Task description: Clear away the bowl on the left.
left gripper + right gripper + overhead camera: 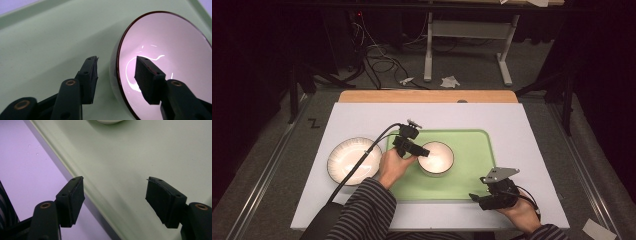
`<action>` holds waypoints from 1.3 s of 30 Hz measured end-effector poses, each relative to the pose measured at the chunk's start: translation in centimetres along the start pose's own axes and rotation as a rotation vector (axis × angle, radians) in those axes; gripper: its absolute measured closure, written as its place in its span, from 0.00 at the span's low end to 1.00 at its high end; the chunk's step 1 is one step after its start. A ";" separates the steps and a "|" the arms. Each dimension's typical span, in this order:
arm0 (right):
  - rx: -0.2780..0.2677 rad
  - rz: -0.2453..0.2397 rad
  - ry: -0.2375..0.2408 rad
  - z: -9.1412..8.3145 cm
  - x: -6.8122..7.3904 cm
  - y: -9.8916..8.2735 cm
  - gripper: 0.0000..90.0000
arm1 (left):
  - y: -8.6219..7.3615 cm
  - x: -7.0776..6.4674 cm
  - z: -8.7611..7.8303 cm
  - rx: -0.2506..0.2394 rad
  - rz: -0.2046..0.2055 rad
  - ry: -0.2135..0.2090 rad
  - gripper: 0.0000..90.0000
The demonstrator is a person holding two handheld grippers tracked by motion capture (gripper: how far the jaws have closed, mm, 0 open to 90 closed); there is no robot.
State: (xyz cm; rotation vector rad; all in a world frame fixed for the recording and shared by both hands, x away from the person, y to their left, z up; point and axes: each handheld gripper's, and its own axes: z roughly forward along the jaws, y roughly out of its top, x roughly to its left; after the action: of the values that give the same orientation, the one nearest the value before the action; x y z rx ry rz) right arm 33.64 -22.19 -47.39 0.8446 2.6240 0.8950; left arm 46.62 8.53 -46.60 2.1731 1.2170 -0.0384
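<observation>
A white board (362, 120) carries a green tray (472, 150). A bowl (436, 157) sits at the tray's left middle. The left gripper (116, 68) stands wide apart astride the bowl's near rim, pads not pressing. The right gripper (115, 195) gapes empty over the tray's front right edge.

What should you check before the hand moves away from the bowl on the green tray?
1. Left gripper let go of the bowl: ok. Its jaws stand apart, one on each side of the rim, and neither pad presses on it.
2. Bowl sits upright on the green tray: ok.
3. Bowl fully inside the tray's rim: ok.
4. Right gripper empty: ok. Open jaws, over the tray's edge.
5. Plate out of the way: ok, on the white board left of the tray.
6. Inner pad lifts out without catching the rim: cannot tell.
</observation>
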 end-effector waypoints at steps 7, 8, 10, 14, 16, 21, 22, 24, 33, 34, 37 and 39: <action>0.007 0.000 0.001 0.1 0.0 0.0 0.36 | 0.0 0.2 -2.4 -0.034 0.018 0.023 0.55; 0.008 0.000 0.000 0.0 0.0 0.0 0.36 | -0.1 0.2 -2.6 -0.036 0.021 0.028 0.54; 0.006 0.000 0.001 0.0 0.0 0.0 0.36 | -0.2 0.1 -3.2 -0.038 0.037 0.034 0.54; 0.005 0.005 0.001 0.0 -0.1 0.0 0.36 | -0.5 -0.1 -4.5 -0.057 0.058 0.049 0.54; 0.005 0.004 0.000 0.0 -0.1 0.0 0.36 | -0.7 -0.2 -5.1 -0.070 0.063 0.051 0.54; 0.008 0.001 0.000 0.0 0.0 0.0 0.36 | -1.2 -0.4 -6.4 -0.088 0.084 0.073 0.54; 0.005 0.002 -0.002 0.1 0.0 0.0 0.36 | -1.3 -0.4 -6.7 -0.091 0.084 0.078 0.54; 0.007 0.001 0.000 0.0 -0.1 0.0 0.36 | -1.5 -0.3 -7.1 -0.089 0.090 0.085 0.54; 0.011 0.004 0.002 0.2 0.0 0.0 0.36 | -2.9 0.6 -8.7 -0.110 0.074 0.098 0.54; 0.010 0.001 0.001 0.2 0.0 0.0 0.36 | -3.0 0.8 -8.9 -0.109 0.072 0.105 0.54; 0.011 0.002 0.001 0.2 0.0 0.0 0.36 | -3.5 1.3 -9.3 -0.117 0.057 0.110 0.53; 0.012 0.002 -0.001 0.2 0.1 0.0 0.36 | -3.8 1.5 -9.6 -0.117 0.052 0.107 0.53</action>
State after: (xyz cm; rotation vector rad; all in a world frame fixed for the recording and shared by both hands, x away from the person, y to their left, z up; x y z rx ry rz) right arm 33.65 -22.07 -47.52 0.8511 2.6308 0.8805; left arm 41.98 16.27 -41.39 2.1266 1.1904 0.1690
